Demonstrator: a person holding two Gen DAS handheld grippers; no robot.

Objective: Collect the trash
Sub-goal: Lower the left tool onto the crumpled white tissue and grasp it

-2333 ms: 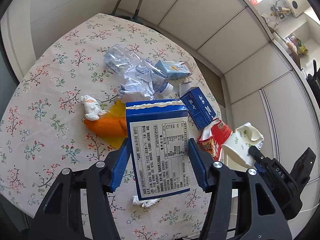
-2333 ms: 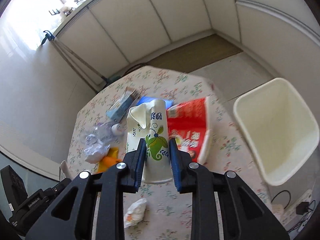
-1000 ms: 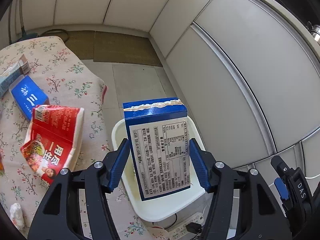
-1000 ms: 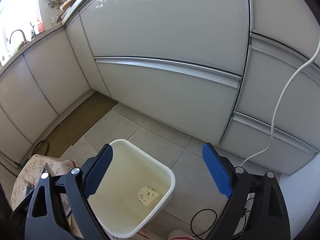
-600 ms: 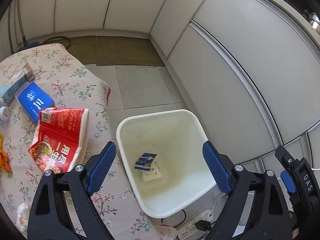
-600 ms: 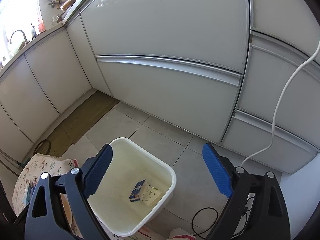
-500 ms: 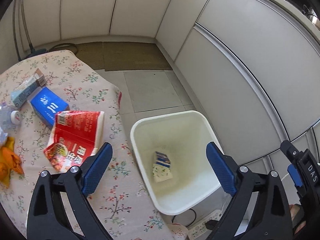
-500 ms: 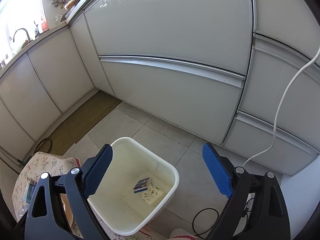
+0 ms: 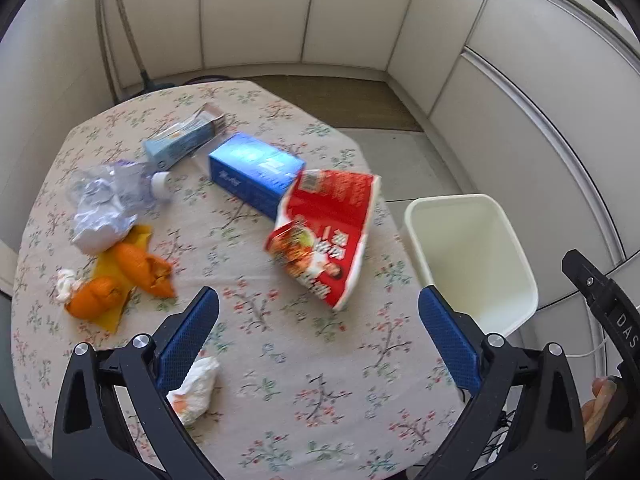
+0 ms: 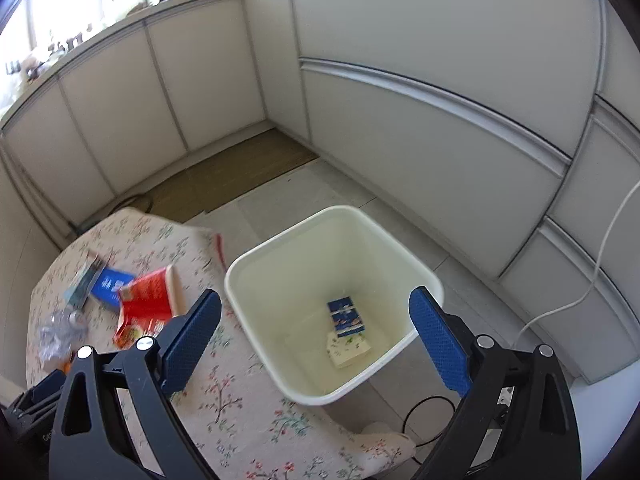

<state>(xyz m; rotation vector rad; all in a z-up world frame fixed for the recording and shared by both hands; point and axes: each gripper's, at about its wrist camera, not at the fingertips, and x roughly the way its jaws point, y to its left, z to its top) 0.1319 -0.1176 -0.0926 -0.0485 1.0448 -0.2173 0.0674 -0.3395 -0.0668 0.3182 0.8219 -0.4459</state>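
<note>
Over the floral-clothed table (image 9: 280, 360) both the left gripper (image 9: 318, 312) and right gripper (image 10: 314, 320) hang spread and empty, two cartons, I think, lying in the cream plastic bin (image 10: 280, 280), so the red crumpled noodle wrapper (image 9: 328, 236) looks next to grab.

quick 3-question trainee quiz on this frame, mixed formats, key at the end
1. True or false: the left hand-held gripper grips the red noodle wrapper.
2. Multiple choice: what lies in the white bin? A) an orange peel B) a blue carton on a flattened floral paper cup C) a plastic bottle.
3. Fill in: the crumpled tissue lies on the floral tablecloth beside the left hand-held gripper's ____ finger.

Key: 1 false, its jaws are wide apart with nothing between them; the right hand-held gripper likewise. 2 B. 3 left.
</note>
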